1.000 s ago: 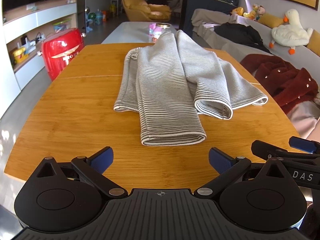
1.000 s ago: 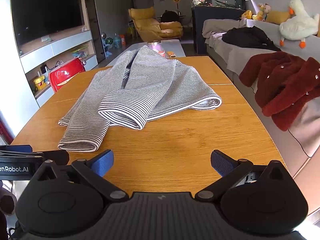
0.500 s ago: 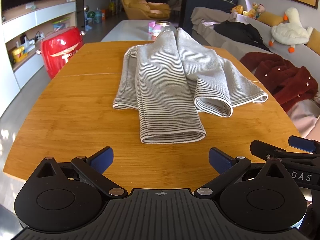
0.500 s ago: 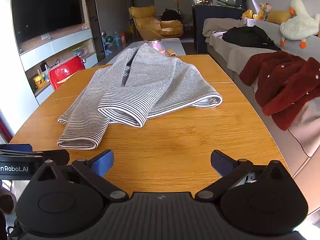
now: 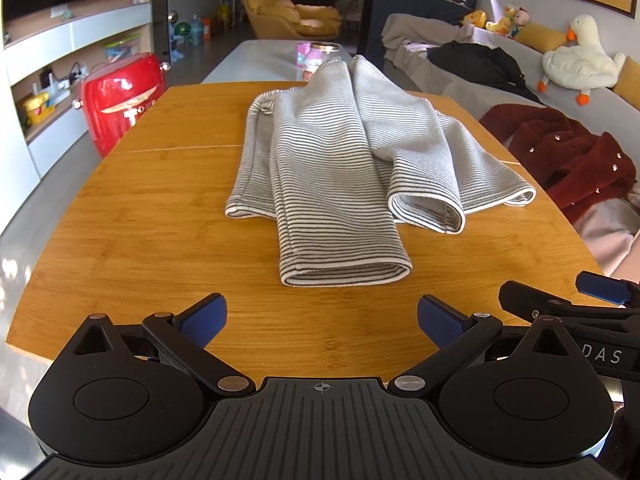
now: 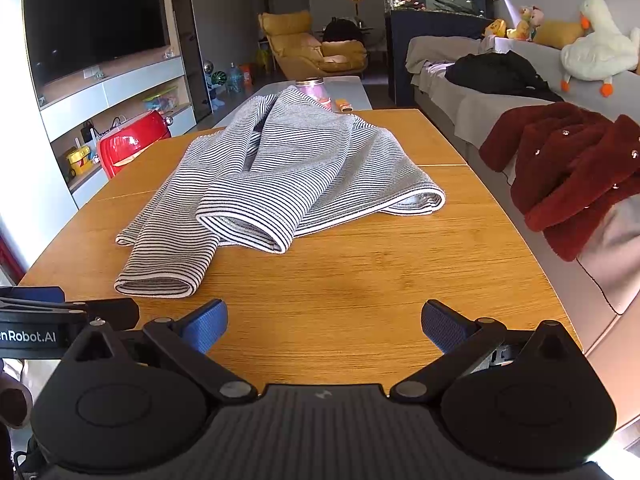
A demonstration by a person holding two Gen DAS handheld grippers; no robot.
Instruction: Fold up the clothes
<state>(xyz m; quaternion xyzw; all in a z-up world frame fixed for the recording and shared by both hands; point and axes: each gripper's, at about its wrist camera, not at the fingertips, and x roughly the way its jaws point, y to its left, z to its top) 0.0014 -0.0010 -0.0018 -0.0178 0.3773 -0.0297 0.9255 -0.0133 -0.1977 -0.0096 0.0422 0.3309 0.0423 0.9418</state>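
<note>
Barely any change over the last second, just both views creeping closer. Striped sweater (image 5: pixel 340 168) lying loosely doubled mid wooden table (image 5: pixel 120 248). Left gripper (image 5: pixel 322 316) and right gripper (image 6: pixel 324 326) spread wide, grasping nothing. Could be mid-fold or done.

A wooden table (image 5: pixel 132 236) with a warm bamboo grain is carrying a single striped garment (image 5: pixel 340 168), which is lying roughly at its middle. A thin seam (image 5: pixel 176 149) is running across the tabletop beneath the garment's far half. The boards nearer than the garment's folded hem (image 6: pixel 154 286) are showing only wood.
</note>
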